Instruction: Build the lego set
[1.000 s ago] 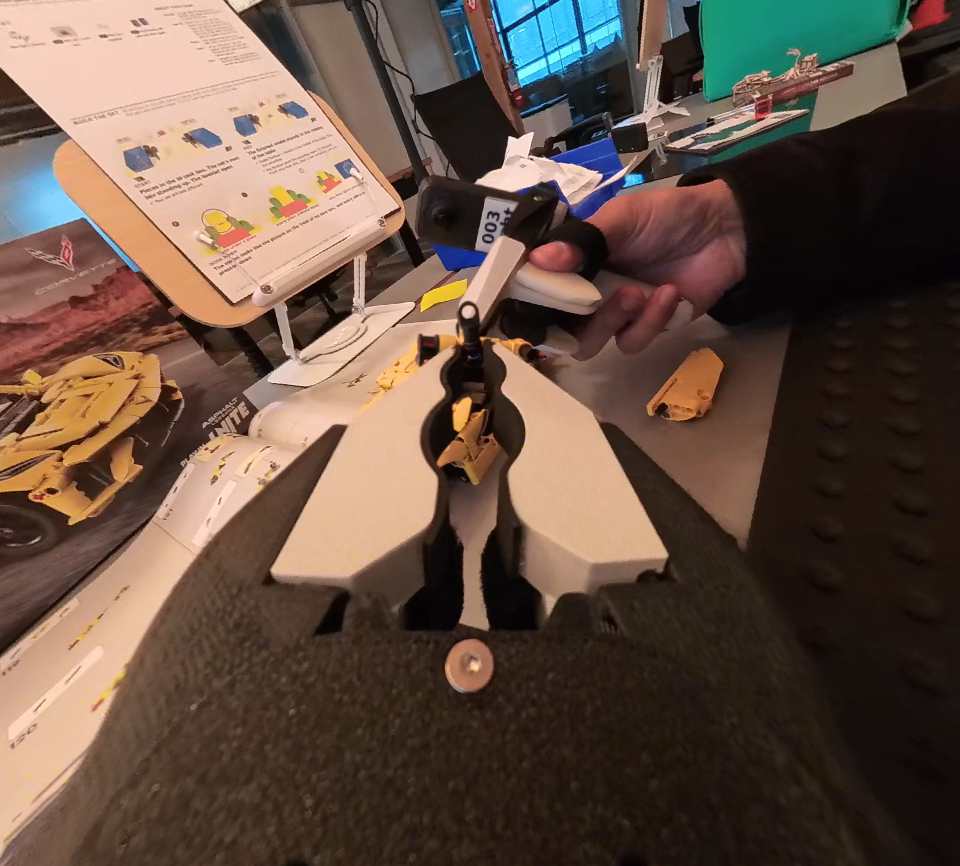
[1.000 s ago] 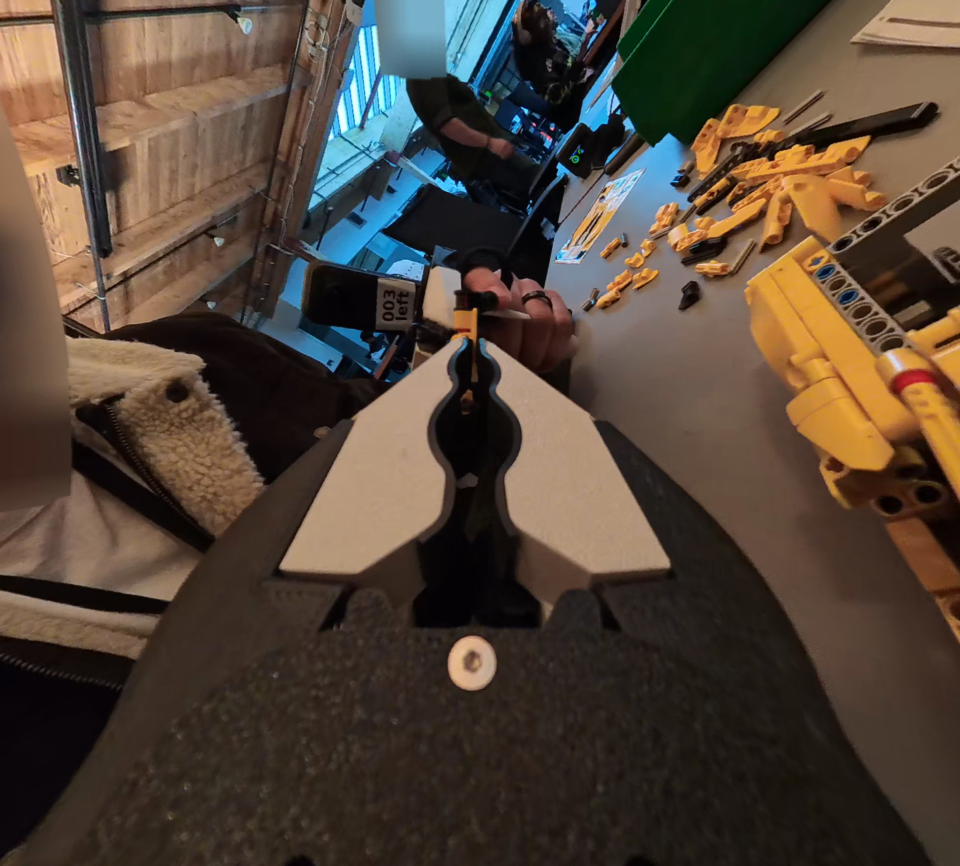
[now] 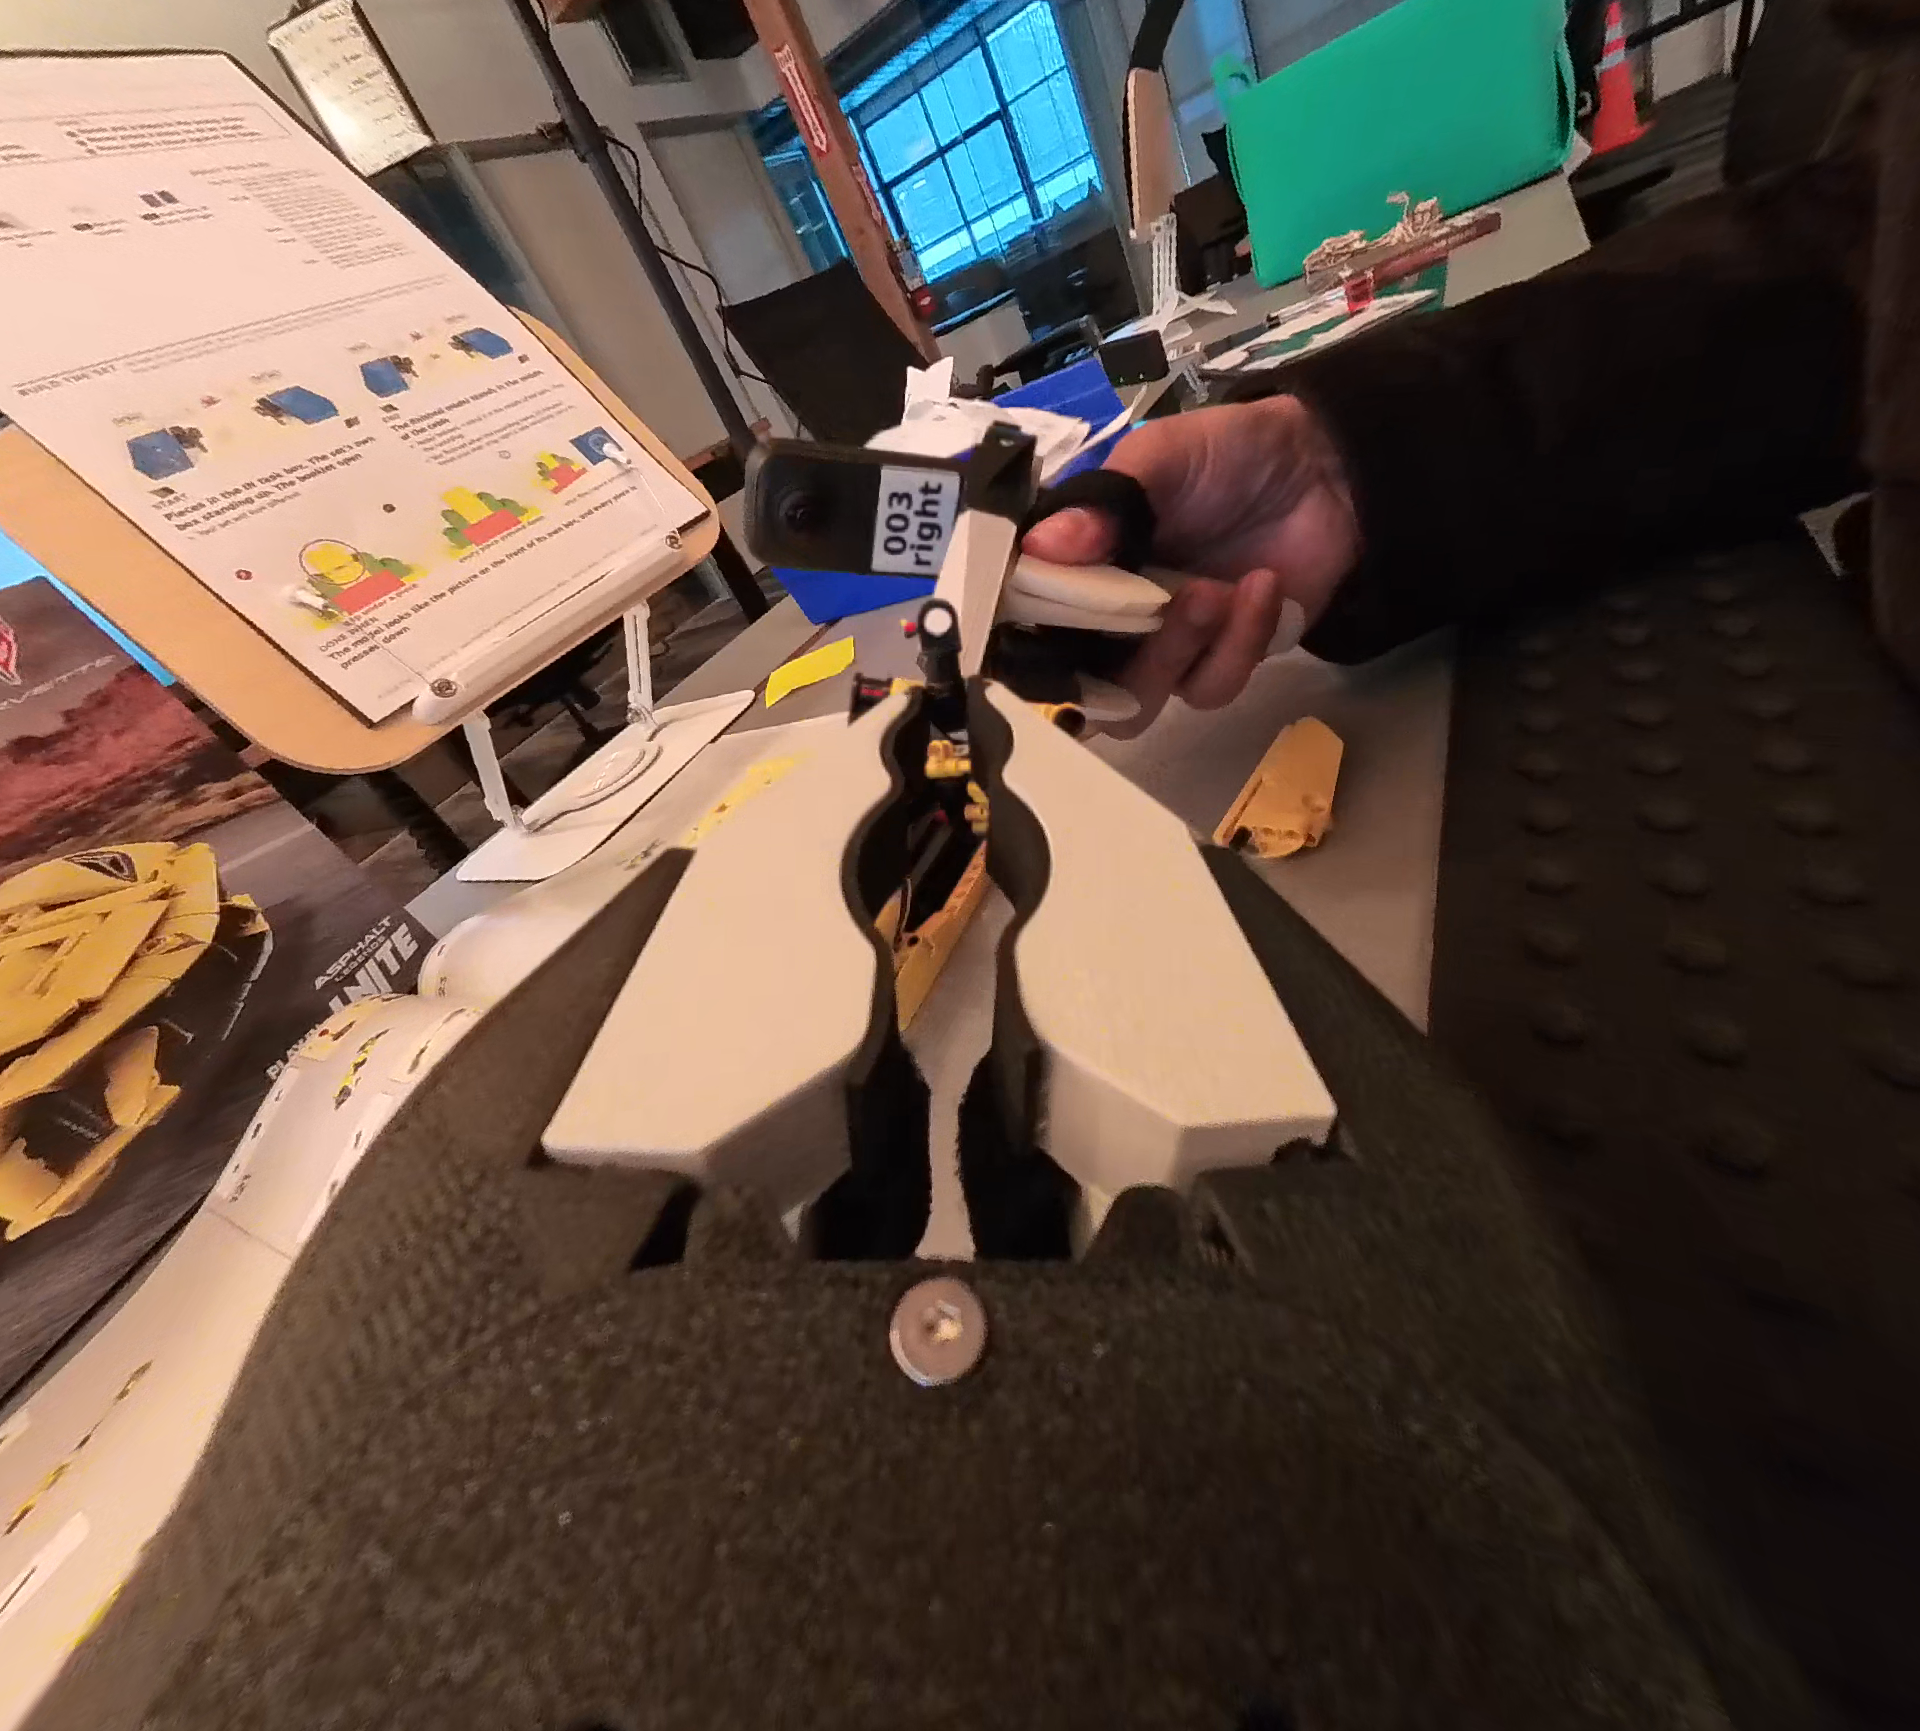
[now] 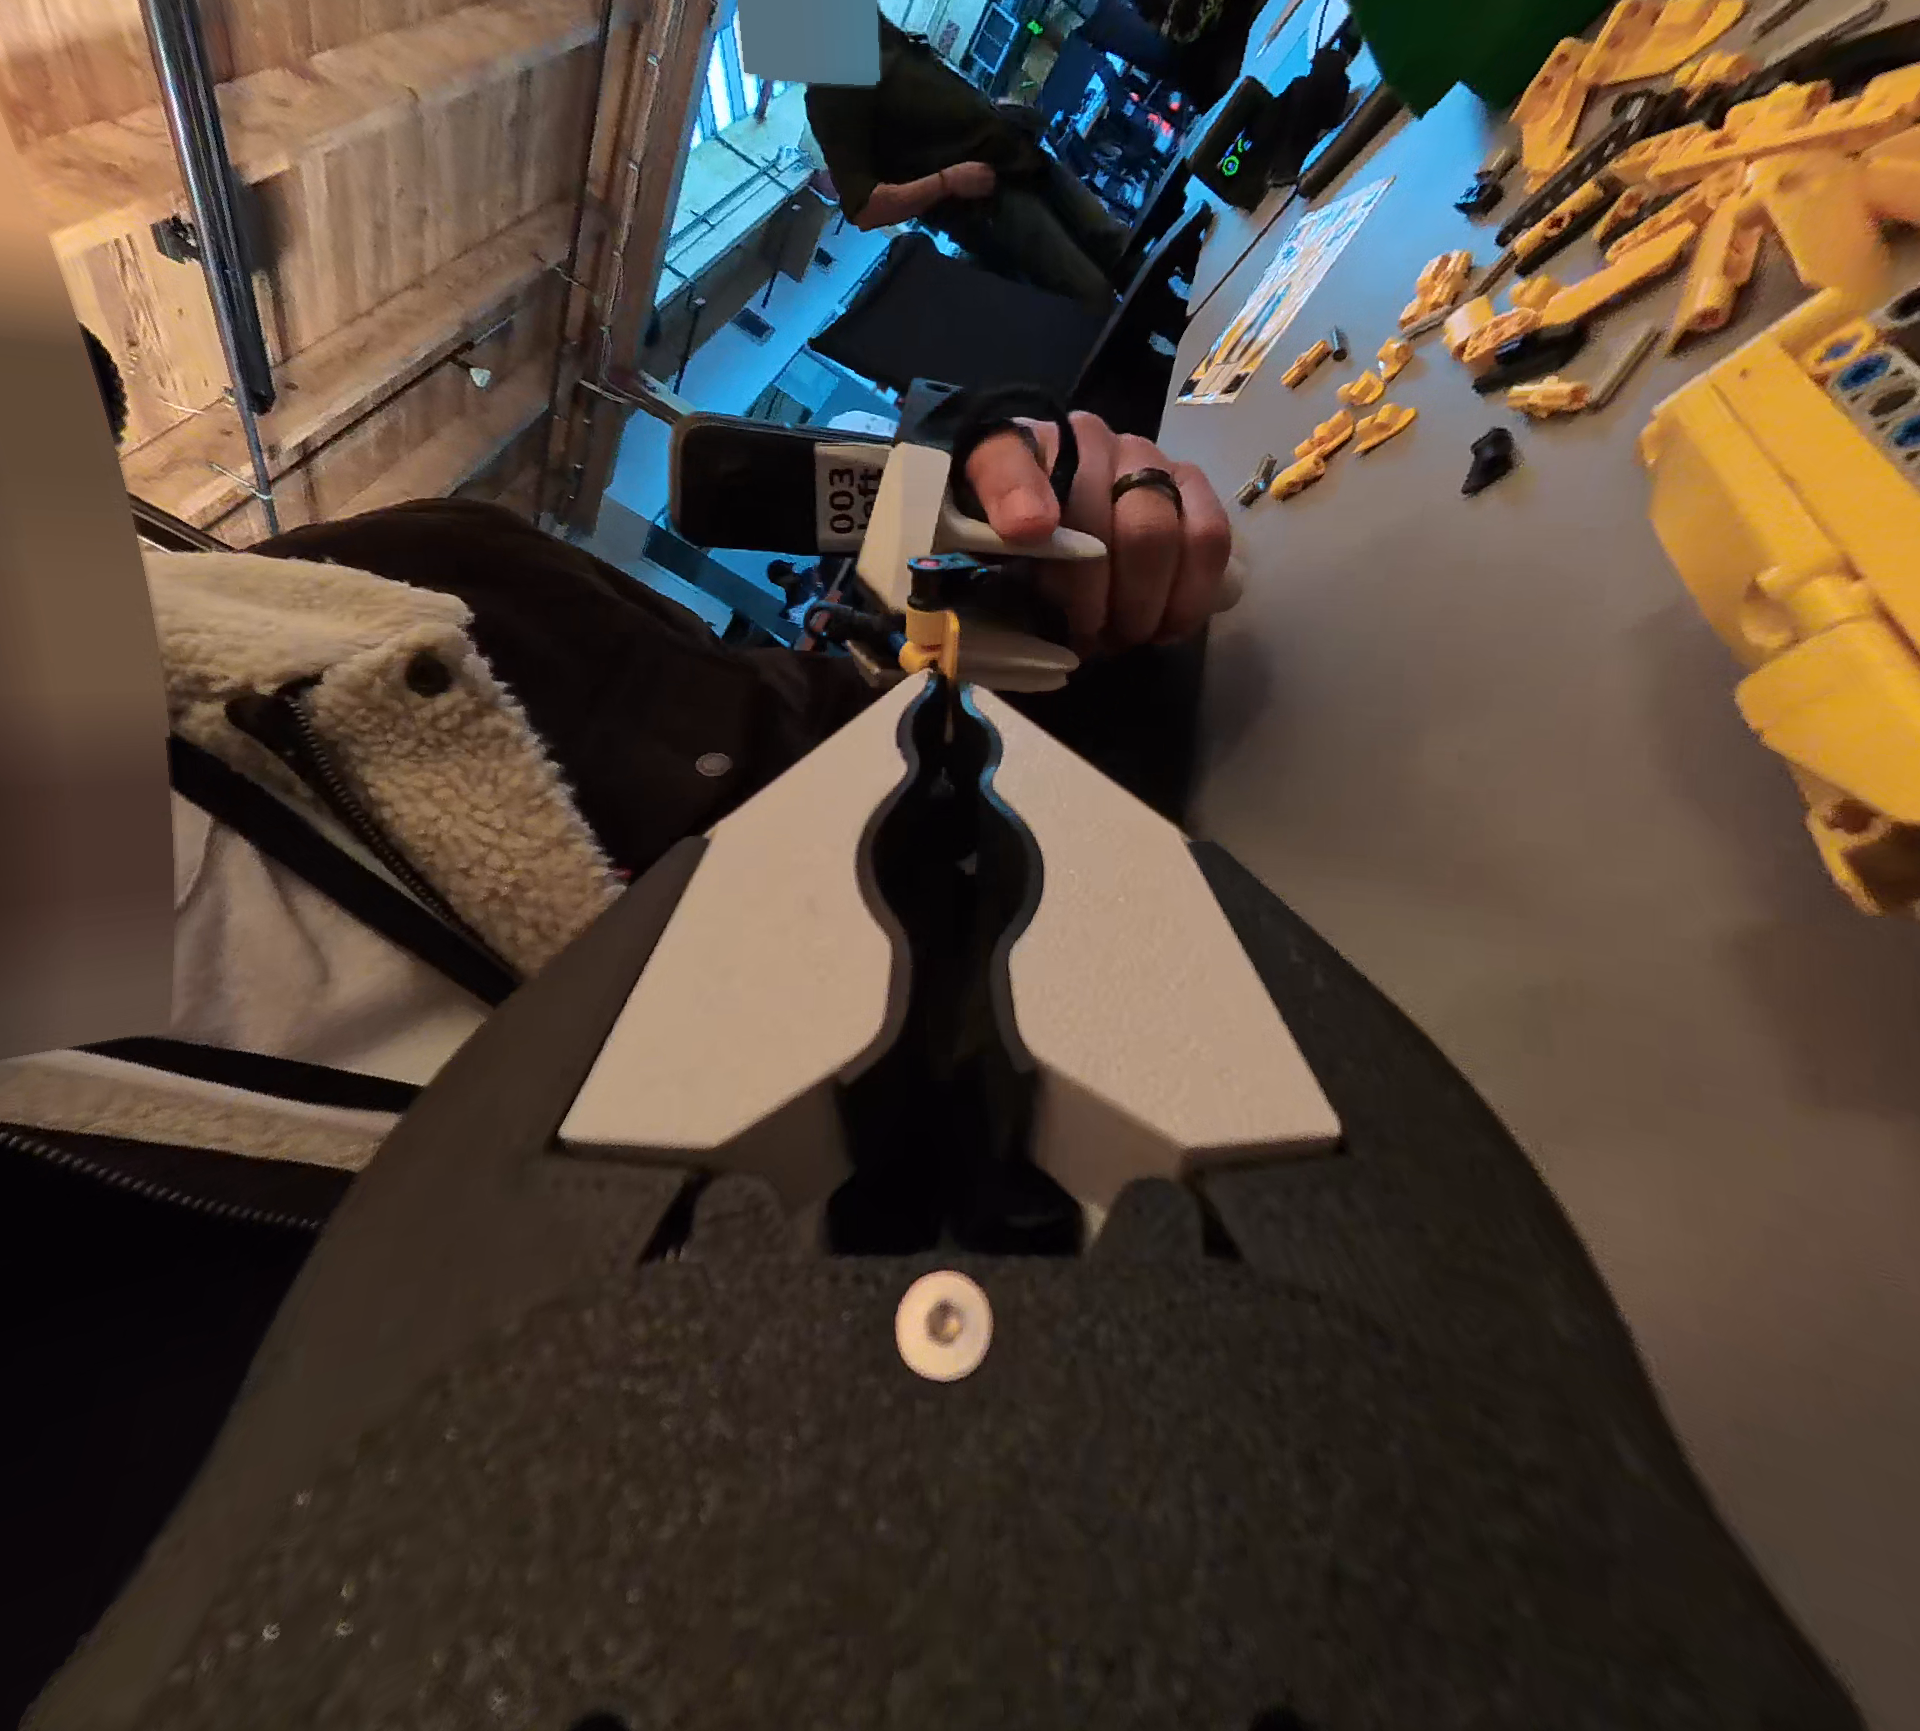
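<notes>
Since a second ago both claws have lifted. Left gripper (image 3: pixel 940 694) is clenched on a slim black lego piece (image 3: pixel 938 642); right gripper (image 4: pixel 943 679) pinches its yellow connector (image 4: pixel 928 639). Right of the right claw, farther off, lies the yellow lego model (image 4: pixel 1787 538).

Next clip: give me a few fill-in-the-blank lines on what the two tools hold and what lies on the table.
The right tool pinches a small ___ connector.
The left tool is shut on a thin ___ rod with a ring end.
Loose pieces lie on a ___ table.
Missing: yellow; black; grey.
</notes>
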A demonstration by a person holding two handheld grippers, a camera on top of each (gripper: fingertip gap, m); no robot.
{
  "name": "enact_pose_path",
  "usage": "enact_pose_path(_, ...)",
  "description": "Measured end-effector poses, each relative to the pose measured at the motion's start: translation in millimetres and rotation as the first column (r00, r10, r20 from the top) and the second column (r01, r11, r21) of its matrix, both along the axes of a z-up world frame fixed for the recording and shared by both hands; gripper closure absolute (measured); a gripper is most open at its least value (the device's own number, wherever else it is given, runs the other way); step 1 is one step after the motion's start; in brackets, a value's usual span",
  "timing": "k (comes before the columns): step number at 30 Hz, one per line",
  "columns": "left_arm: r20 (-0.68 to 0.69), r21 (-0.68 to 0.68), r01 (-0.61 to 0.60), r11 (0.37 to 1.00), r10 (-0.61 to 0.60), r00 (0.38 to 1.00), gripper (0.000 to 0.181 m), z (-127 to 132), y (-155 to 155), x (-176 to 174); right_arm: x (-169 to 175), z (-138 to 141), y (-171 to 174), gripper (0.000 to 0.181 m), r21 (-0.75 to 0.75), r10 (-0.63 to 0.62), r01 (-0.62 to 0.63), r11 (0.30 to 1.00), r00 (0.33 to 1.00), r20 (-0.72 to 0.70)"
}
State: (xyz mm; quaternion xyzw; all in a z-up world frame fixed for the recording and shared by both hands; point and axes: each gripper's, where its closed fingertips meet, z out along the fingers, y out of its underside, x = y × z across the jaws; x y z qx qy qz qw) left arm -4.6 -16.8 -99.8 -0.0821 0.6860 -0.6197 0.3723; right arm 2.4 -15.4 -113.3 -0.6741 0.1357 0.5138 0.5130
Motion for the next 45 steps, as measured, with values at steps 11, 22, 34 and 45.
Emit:
enact_pose_path(11, -0.081, 0.087, -0.112, 0.990, 0.119, 0.990, 0.174, -19, 13, 21, 37, -81, -28, 0.181, -0.437, 0.104, 0.285, 0.853, 0.728, 0.677)
enact_pose_path(22, -0.128, 0.153, -0.097, 0.983, 0.117, 0.985, 0.174, -37, 6, 22, 30, -107, -48, 0.181, -0.582, 0.345, 0.272, 0.767, 0.590, 0.730)
enact_pose_path(34, -0.142, 0.175, -0.084, 0.981, 0.110, 0.984, 0.174, -42, 3, 20, 19, -106, -40, 0.180, -0.569, 0.328, 0.185, 0.801, 0.660, 0.676)
enact_pose_path(45, -0.154, 0.180, -0.066, 0.982, 0.095, 0.984, 0.174, -45, 1, 18, -4, -108, -36, 0.167, -0.526, 0.319, -0.029, 0.850, 0.822, 0.472)
